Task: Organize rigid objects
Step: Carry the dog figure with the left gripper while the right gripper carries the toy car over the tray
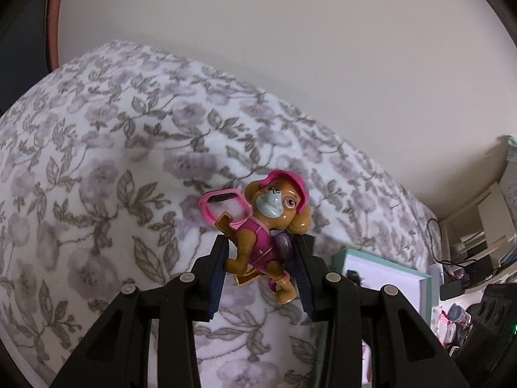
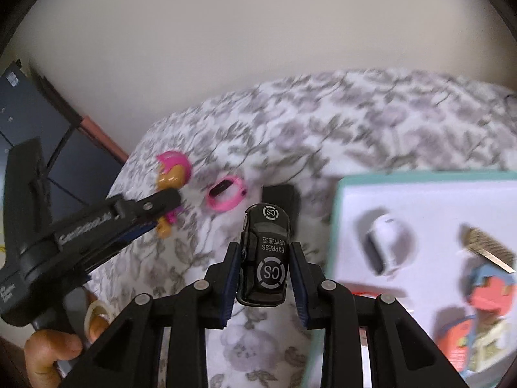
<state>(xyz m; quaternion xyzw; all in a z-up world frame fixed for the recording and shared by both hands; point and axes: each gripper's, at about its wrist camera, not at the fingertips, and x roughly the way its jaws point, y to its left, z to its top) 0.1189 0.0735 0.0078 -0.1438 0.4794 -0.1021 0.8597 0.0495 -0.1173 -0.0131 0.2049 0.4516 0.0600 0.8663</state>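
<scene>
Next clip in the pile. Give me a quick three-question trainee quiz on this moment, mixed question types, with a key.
1. True or false: the left gripper is shut on the toy dog.
2. Multiple choice: the right gripper holds A) a pink ring, B) a black toy car, C) a white toy car.
3. Fill in: the pink ring lies on the floral ____, outside the teal-rimmed tray.

Key
1. True; both pads press the dog's body.
2. B.
3. Blanket.
</scene>
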